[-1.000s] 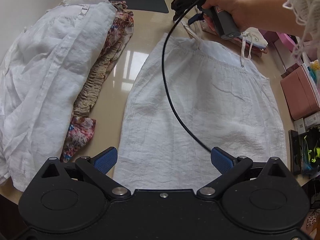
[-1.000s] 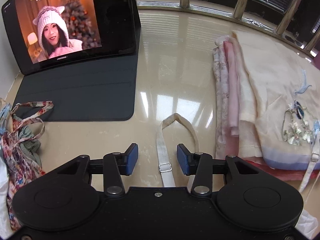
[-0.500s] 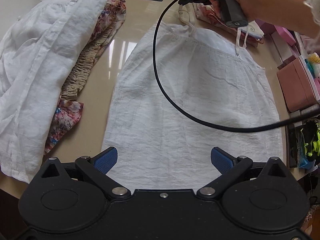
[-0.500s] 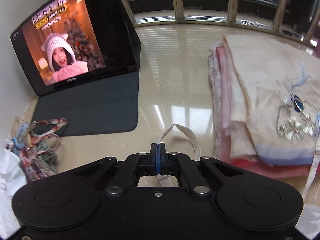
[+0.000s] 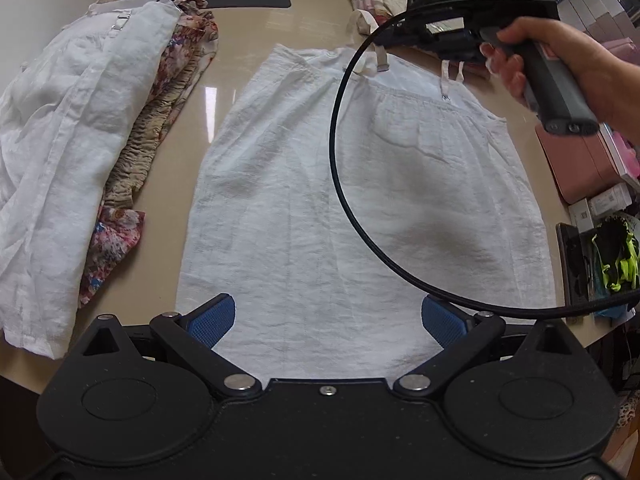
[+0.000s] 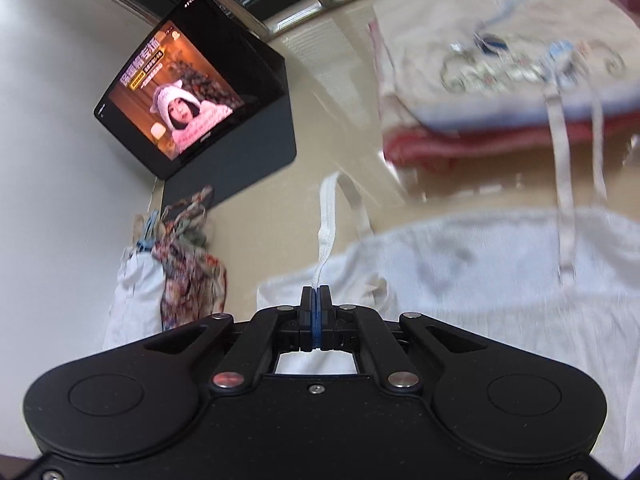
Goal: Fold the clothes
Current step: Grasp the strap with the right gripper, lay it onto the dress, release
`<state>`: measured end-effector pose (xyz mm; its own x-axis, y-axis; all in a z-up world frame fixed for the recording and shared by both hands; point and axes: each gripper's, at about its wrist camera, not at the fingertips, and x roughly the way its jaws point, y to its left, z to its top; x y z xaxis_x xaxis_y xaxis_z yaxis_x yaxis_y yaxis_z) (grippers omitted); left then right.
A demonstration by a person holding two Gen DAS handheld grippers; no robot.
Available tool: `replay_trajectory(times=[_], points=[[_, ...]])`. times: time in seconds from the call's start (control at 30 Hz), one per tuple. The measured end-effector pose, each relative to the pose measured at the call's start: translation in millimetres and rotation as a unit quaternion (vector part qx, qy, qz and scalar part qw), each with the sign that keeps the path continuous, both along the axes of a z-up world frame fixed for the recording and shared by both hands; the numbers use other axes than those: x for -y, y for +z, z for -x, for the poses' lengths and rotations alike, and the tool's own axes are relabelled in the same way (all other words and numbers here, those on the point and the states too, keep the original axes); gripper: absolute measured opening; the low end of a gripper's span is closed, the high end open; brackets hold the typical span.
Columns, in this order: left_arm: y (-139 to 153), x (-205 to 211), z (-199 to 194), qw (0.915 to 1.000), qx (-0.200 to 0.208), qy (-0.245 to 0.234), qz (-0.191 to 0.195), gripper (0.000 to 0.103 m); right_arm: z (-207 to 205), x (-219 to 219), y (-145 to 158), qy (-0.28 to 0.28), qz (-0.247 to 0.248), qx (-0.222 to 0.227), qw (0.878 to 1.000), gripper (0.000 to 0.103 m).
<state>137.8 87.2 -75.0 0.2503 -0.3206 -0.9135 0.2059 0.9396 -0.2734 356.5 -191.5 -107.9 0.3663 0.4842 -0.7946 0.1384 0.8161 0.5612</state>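
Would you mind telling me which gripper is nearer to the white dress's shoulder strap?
Right. The right gripper is shut on the shoulder strap at the white dress's top; the left gripper hangs open over the hem, opposite.

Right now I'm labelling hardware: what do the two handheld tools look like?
Both are matte black with round housings, silver pivot screws and blue textured pads: left tool, right tool. The right has a grey pistol handle and a looping black cable.
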Motion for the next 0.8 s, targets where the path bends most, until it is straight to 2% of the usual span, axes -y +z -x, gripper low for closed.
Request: replay_trajectory(times=[0.13, 0.43, 0.5, 0.53, 0.57, 0.6, 0.7, 0.8], points=[[-3.1, 8.5, 14.4, 1.0, -0.008, -0.002, -0.001, 0.101, 26.9, 7.0, -10.2, 0.0, -0.016, -0.02, 1.0, 0.0], [-3.9, 29.2, 37.2, 0.9997, -0.016, -0.015, -0.007, 0.101, 68.1, 1.7, -30.6, 0.028, -0.016, -0.062, 0.998, 0.0], [-2.6, 34.5, 38.6, 0.9996, -0.016, -0.018, -0.011, 0.101, 74.0, -0.5, -34.9, 0.034, 0.0, -0.074, 0.997, 0.009], [-2.0, 37.2, 39.3, 0.9996, -0.016, -0.02, -0.013, 0.101, 77.3, 0.4, -36.5, 0.037, 0.009, -0.084, 0.996, 0.027], [-0.1, 39.1, 40.1, 0.9996, -0.015, -0.02, -0.014, 0.101, 81.3, 2.3, -37.4, 0.038, 0.015, -0.094, 0.995, 0.054], [1.9, 40.9, 41.0, 0.9996, -0.015, -0.02, -0.015, 0.101, 85.6, 5.6, -35.1, 0.033, 0.017, -0.096, 0.995, 0.06], [8.1, 46.6, 44.7, 0.9995, -0.018, -0.019, -0.02, 0.101, 107.1, 27.8, -12.0, 0.011, 0.004, -0.059, 0.998, 0.06], [13.5, 53.1, 50.4, 0.9992, -0.026, -0.021, -0.024, 0.101, 136.7, 58.4, 8.2, -0.024, 0.005, -0.045, 0.999, 0.076]])
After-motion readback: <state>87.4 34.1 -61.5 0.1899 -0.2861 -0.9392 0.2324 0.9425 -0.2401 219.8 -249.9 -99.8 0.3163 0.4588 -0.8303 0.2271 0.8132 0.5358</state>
